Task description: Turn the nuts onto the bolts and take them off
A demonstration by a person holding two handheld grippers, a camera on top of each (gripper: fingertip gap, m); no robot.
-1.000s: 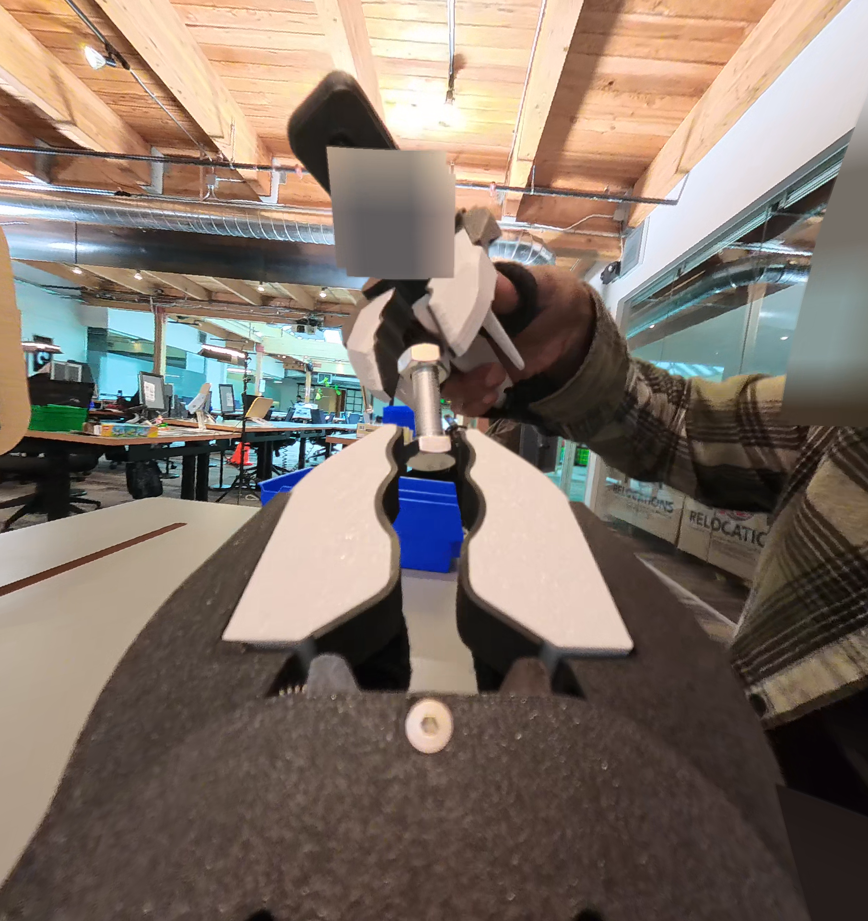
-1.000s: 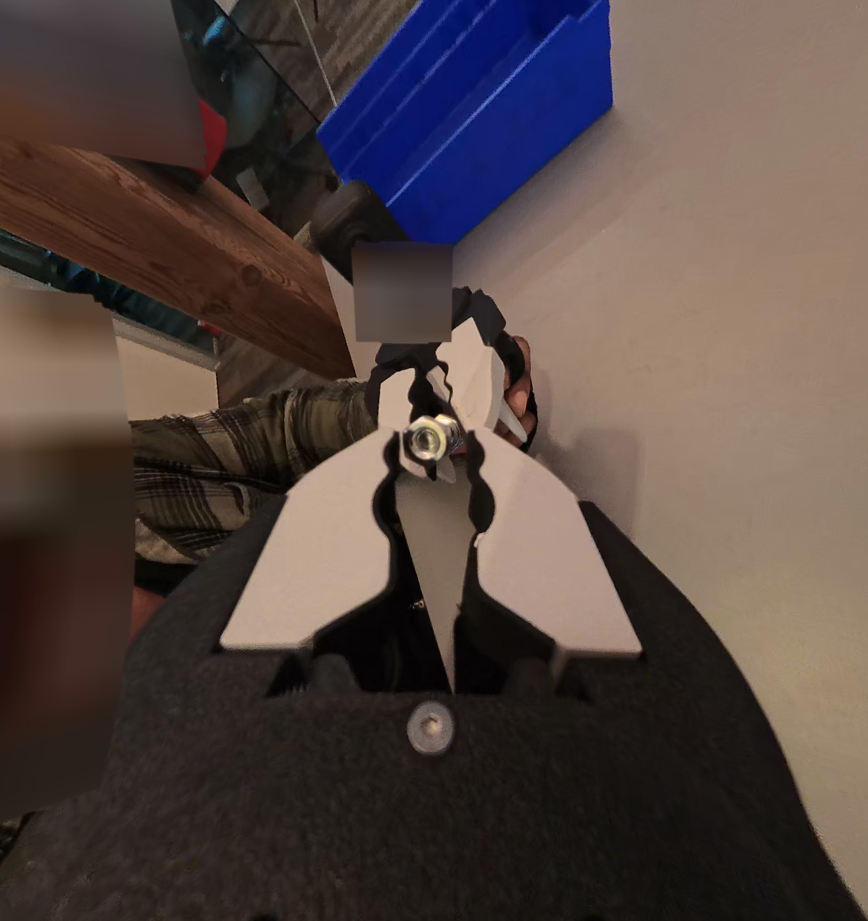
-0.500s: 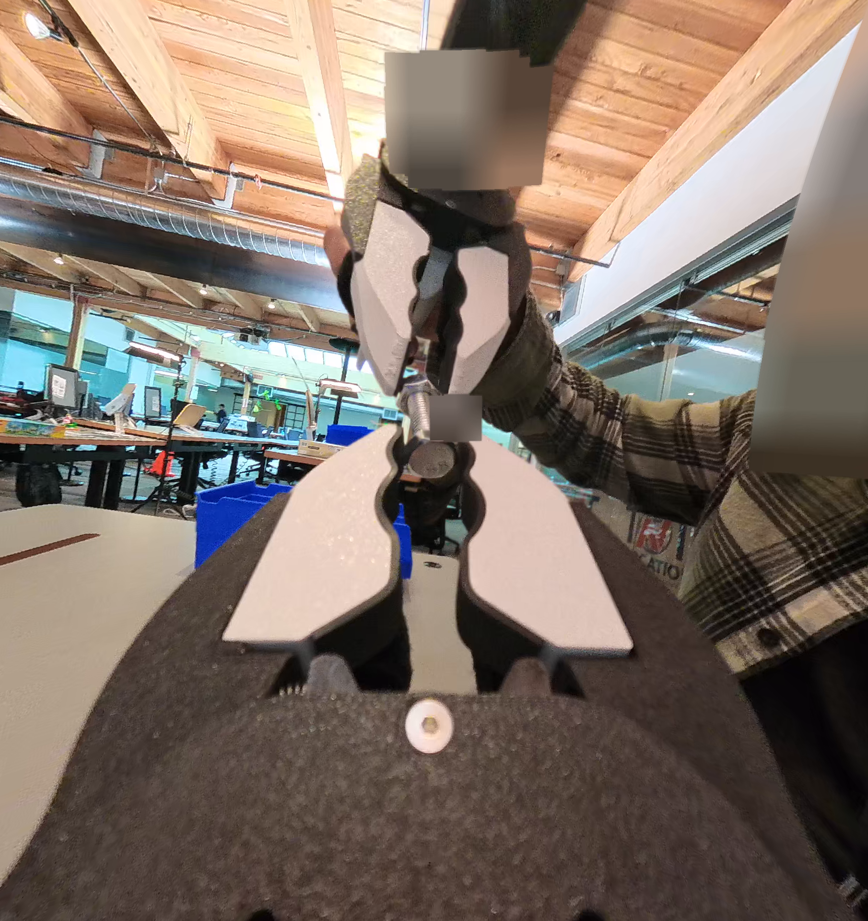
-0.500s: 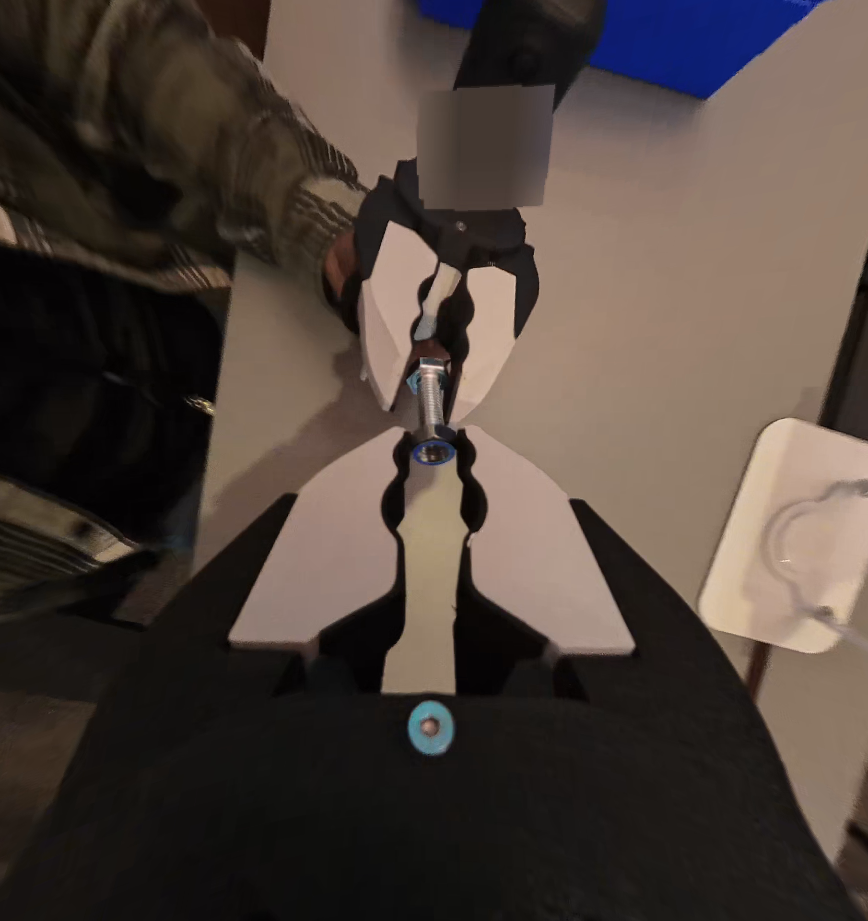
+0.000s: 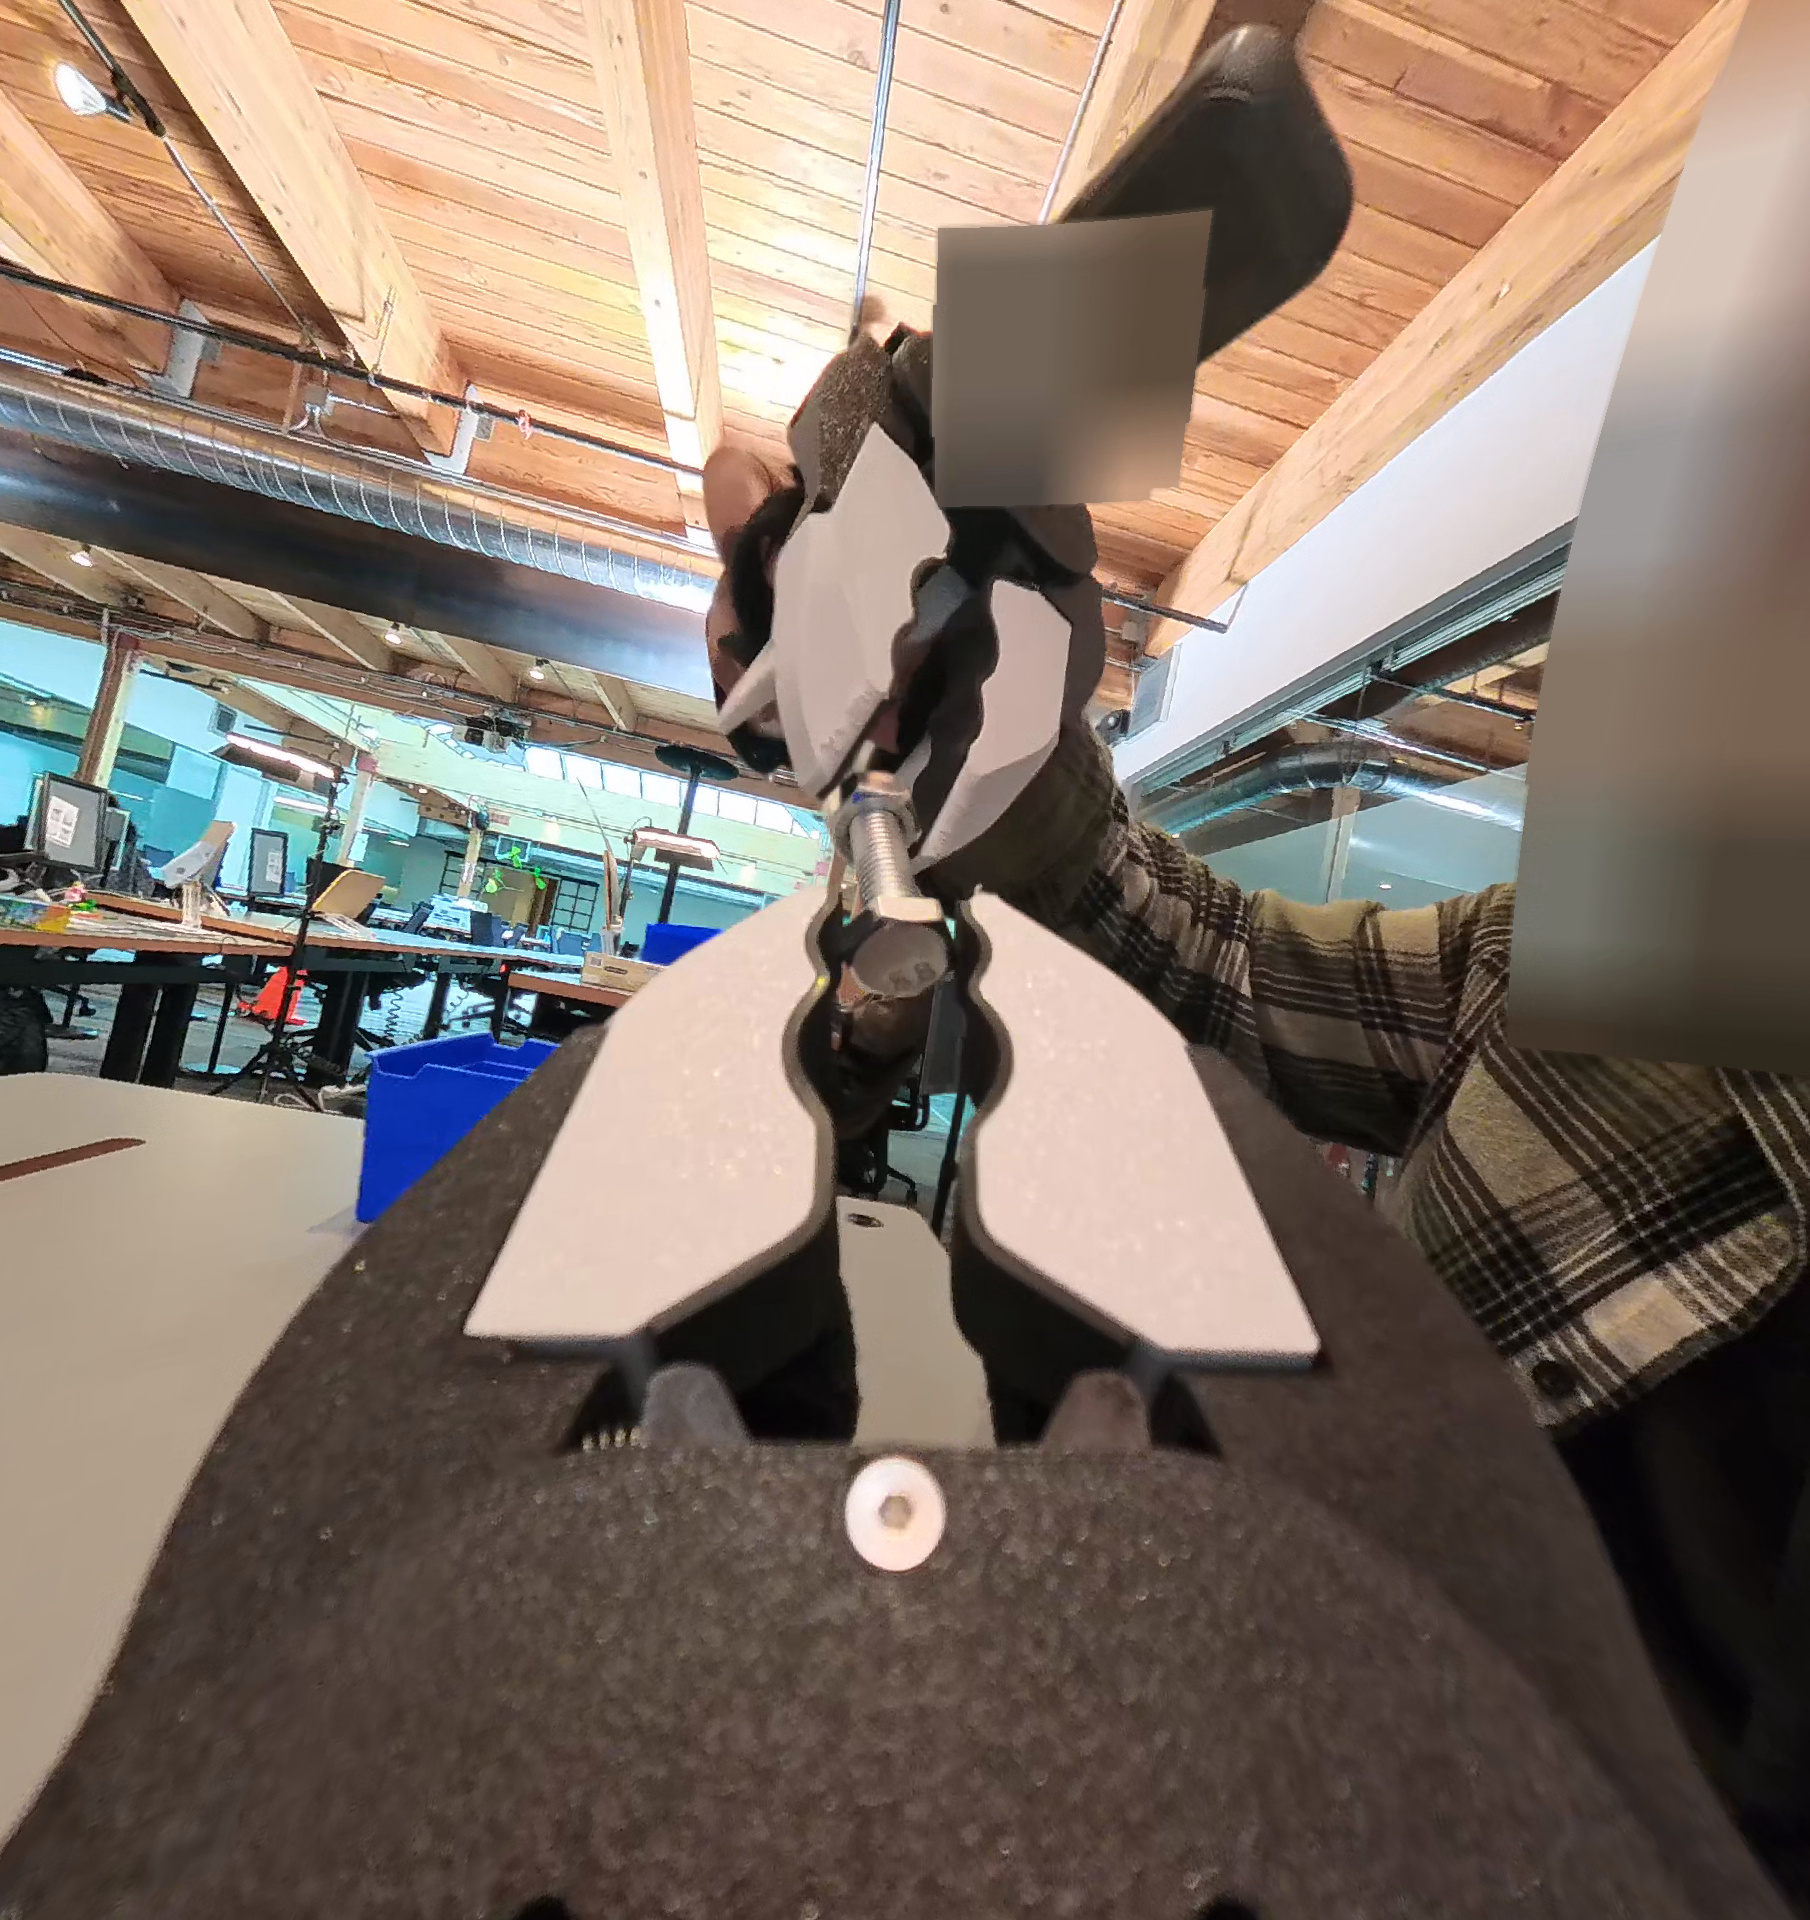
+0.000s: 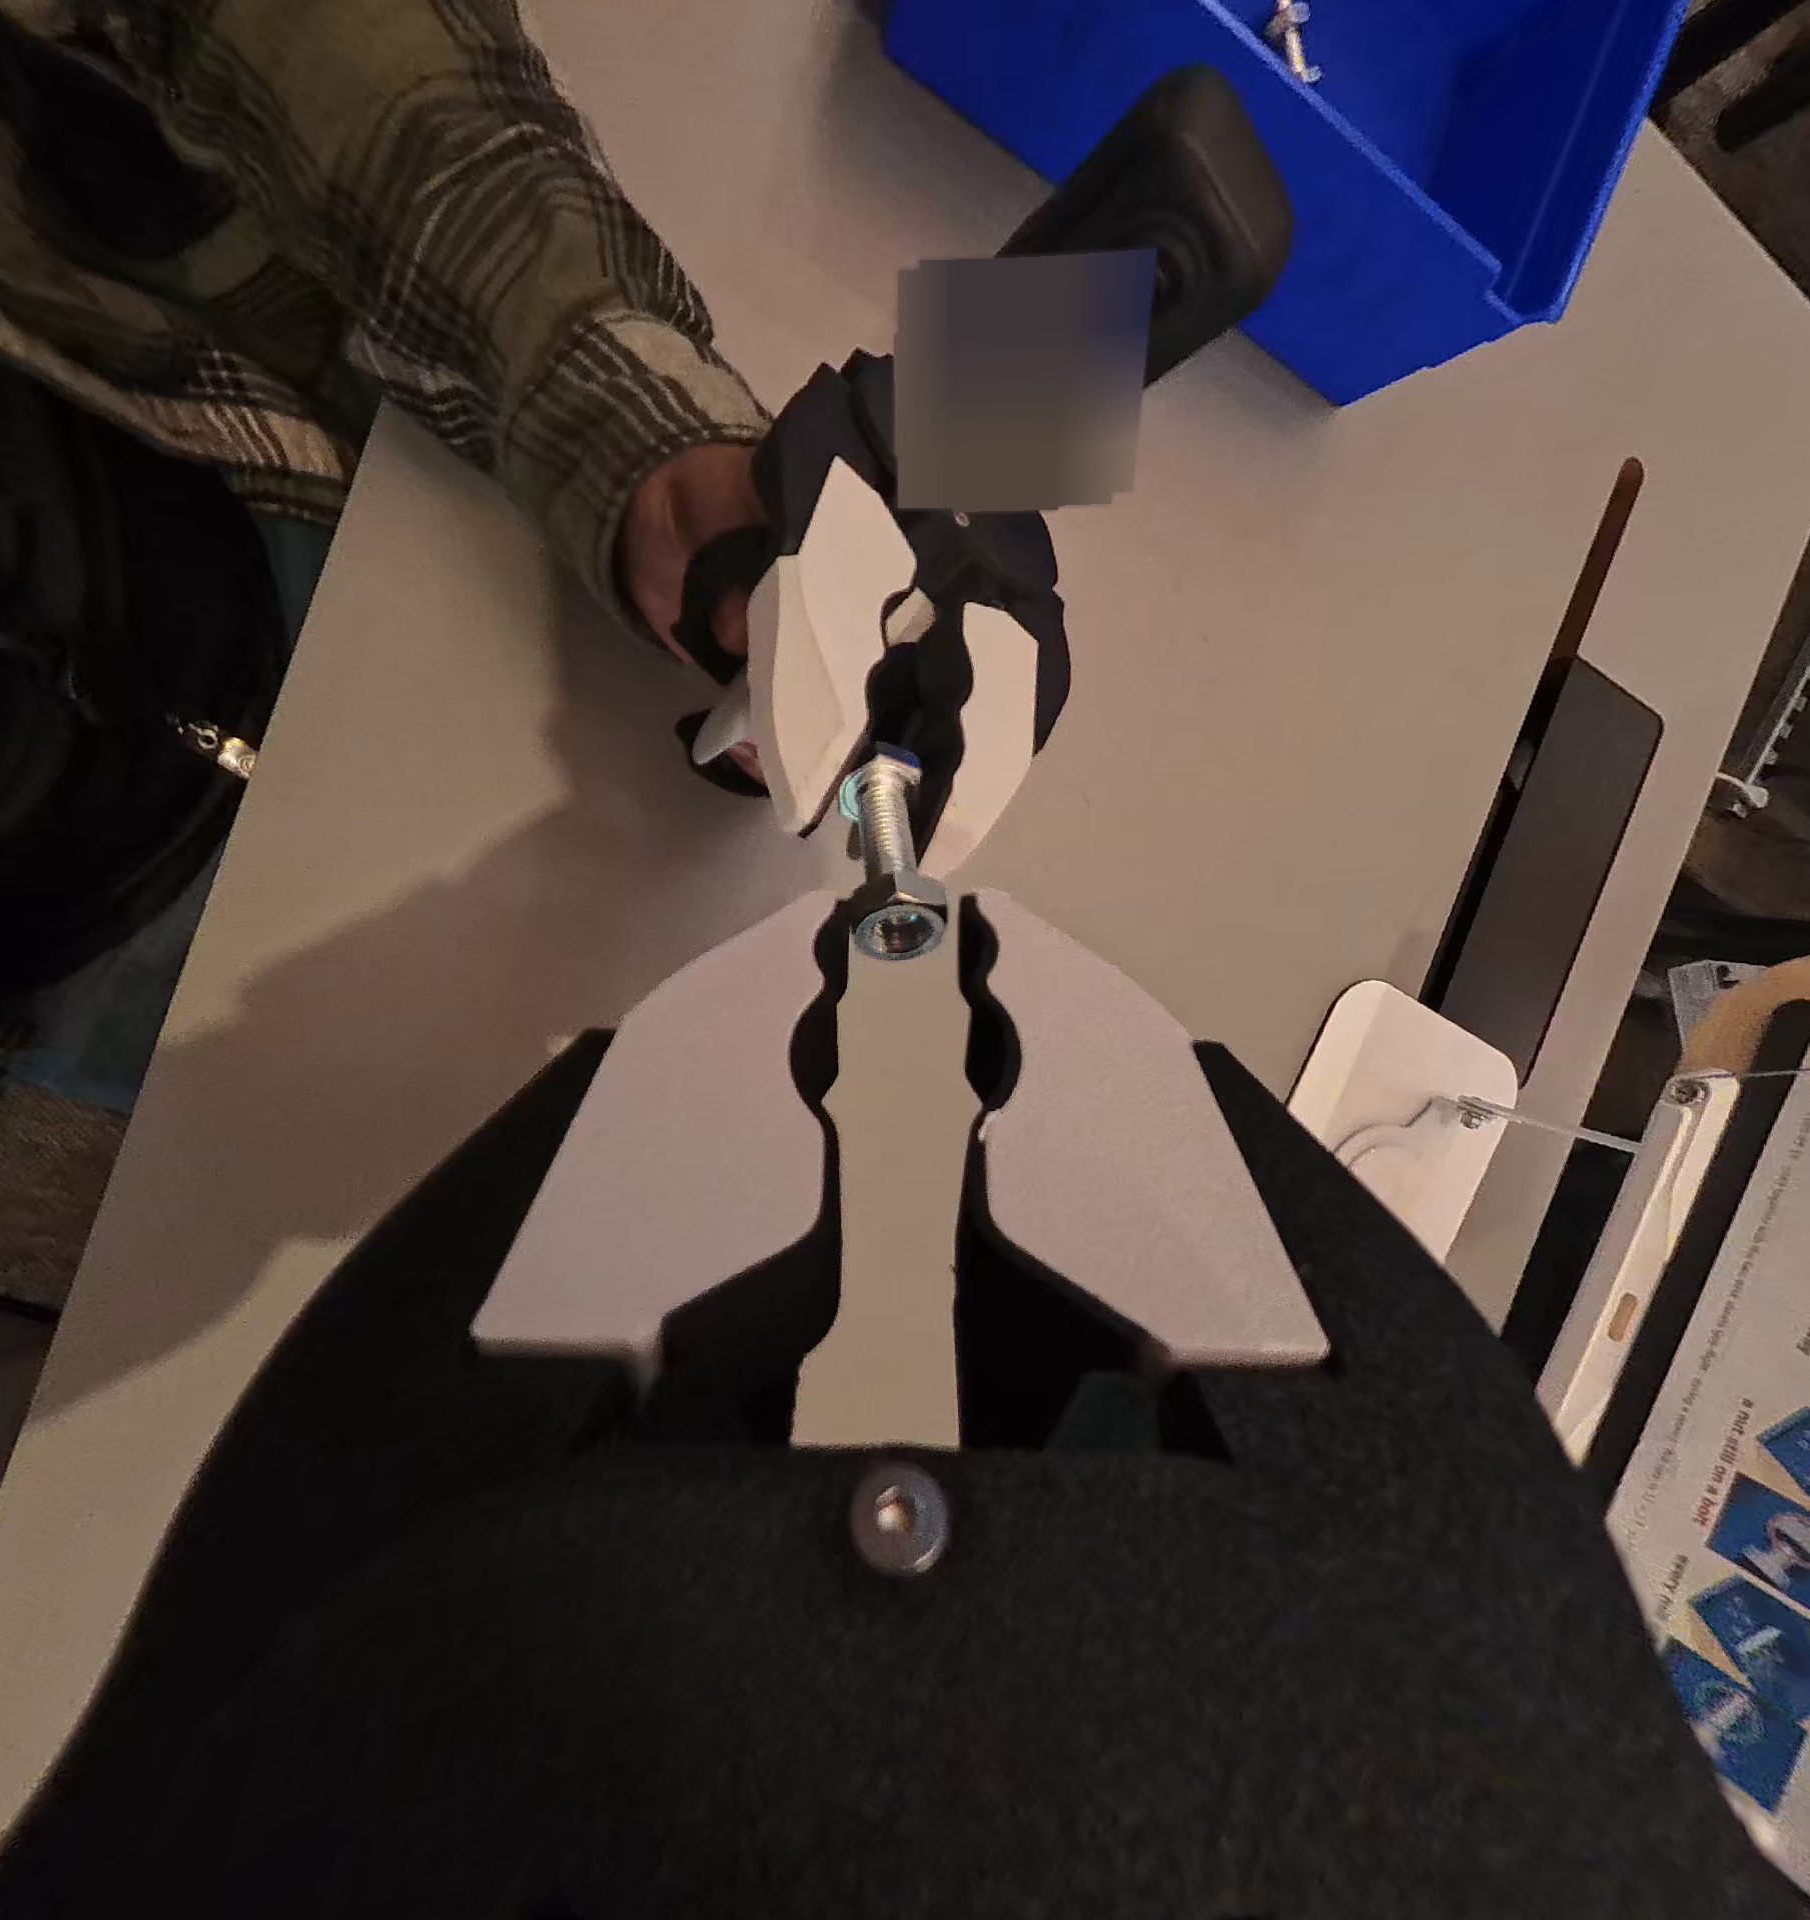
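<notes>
A steel bolt (image 5: 885, 868) is held in mid-air between two hand-held grippers, its long axis running from one set of fingertips to the other. In the left wrist view the left gripper (image 5: 893, 948) is closed on the bolt's hex head, and the threaded shank rises up and slightly left toward the wooden ceiling (image 5: 527, 239). At the far end the right gripper (image 5: 885, 800) points down at it, closed on a nut (image 5: 870, 802) threaded on the shank.

The right wrist view looks down the same line: the right gripper (image 6: 899, 928) pinches the nut (image 6: 899, 925) at its fingertips — the bolt (image 6: 883, 826) runs away from the camera to the left gripper (image 6: 880, 779), which clamps the head end.

Below lies a pale grey table (image 6: 1244, 665), with a blue bin (image 6: 1400, 208) at its far end, a white pad (image 6: 1400, 1122) at its right edge and an illustrated sheet (image 6: 1753, 1455) beside that. A plaid sleeve (image 5: 1400, 1039) reaches in from the right. Behind is an open-plan office — desks (image 5: 205, 935), monitors, exposed beams and a silver duct (image 5: 257, 488).
</notes>
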